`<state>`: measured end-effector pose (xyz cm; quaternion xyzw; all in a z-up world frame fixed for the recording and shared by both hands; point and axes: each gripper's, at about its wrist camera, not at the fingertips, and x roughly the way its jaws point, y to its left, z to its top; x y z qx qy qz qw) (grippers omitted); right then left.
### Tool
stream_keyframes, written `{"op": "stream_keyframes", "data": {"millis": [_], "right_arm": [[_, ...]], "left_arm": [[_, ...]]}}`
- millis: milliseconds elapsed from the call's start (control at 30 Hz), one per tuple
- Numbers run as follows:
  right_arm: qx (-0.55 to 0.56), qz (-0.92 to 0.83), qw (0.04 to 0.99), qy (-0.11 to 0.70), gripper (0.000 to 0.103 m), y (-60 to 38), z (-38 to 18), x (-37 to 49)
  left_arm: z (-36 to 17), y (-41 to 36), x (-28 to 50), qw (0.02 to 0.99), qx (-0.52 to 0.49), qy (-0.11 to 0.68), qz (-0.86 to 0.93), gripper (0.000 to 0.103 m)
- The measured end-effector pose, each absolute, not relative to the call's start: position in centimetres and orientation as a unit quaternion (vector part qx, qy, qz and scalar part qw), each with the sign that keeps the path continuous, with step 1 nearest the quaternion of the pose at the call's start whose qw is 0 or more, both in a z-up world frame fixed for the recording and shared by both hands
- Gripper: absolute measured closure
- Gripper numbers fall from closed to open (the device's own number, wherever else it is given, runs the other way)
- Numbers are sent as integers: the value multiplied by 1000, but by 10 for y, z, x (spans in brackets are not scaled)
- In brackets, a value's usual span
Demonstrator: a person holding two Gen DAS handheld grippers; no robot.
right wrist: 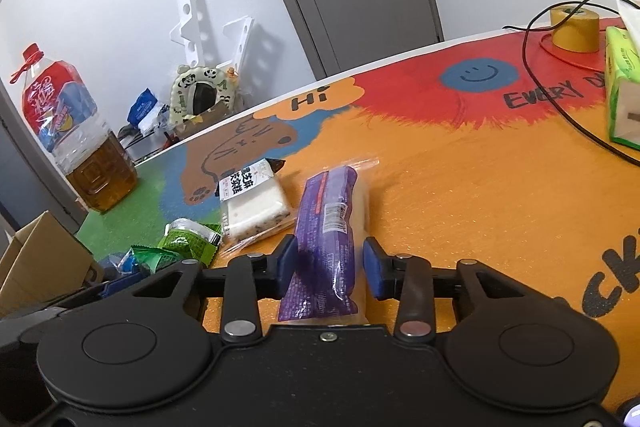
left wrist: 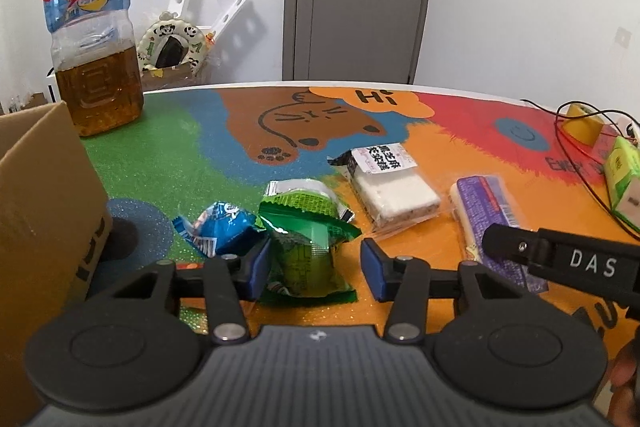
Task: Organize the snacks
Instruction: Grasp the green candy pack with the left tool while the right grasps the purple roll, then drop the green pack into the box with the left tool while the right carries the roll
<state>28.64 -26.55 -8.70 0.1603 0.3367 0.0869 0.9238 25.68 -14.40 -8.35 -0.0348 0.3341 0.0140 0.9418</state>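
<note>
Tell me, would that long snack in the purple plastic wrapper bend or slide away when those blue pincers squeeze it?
The long purple-wrapped snack lies flat between the right gripper's open pads. Its glossy film looks slick, so it might slip somewhat. The pale bar inside seems soft like cake, so it could dent or sag at its free end. Being flat-sided, it probably won't roll.

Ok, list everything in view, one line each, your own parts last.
Green snack packet: one, green, between the left tongs' pads.
Second green packet: one, green, just behind it.
Blue packet: one, blue, left of the green ones.
White cake pack: one, white, mid-table.
Purple snack pack: one, purple, between the right tongs' pads.
Tea bottle: one, amber, far left.
Cardboard box: one, brown, left edge.
Tissue pack: one, green, far right.
Tape roll: one, yellow, far right.
Table mat: one, multicoloured.
Left tongs: open.
Right tongs: open.
</note>
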Motion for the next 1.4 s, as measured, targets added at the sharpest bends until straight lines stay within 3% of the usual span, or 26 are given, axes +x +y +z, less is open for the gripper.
{"op": "stream_keyframes", "data": {"millis": [67, 133, 400, 500, 700, 1400], "right_arm": [[156, 86, 924, 338, 59, -265, -88, 287], [151, 83, 924, 340, 55, -263, -89, 288], [117, 89, 927, 344, 51, -250, -92, 286], [97, 87, 931, 341, 64, -246, -93, 286], [116, 95, 932, 331, 70, -251, -89, 282], [147, 158, 936, 277, 72, -216, -44, 244]], "left_arm": [[-87, -144, 258, 941, -31, 335, 19, 72], [-87, -141, 258, 941, -39, 335, 17, 76], [-73, -132, 241, 945, -53, 322, 15, 76], [-63, -126, 231, 947, -60, 316, 15, 76], [-41, -115, 213, 954, -67, 293, 20, 76], [3, -61, 167, 963, -107, 241, 49, 76]]}}
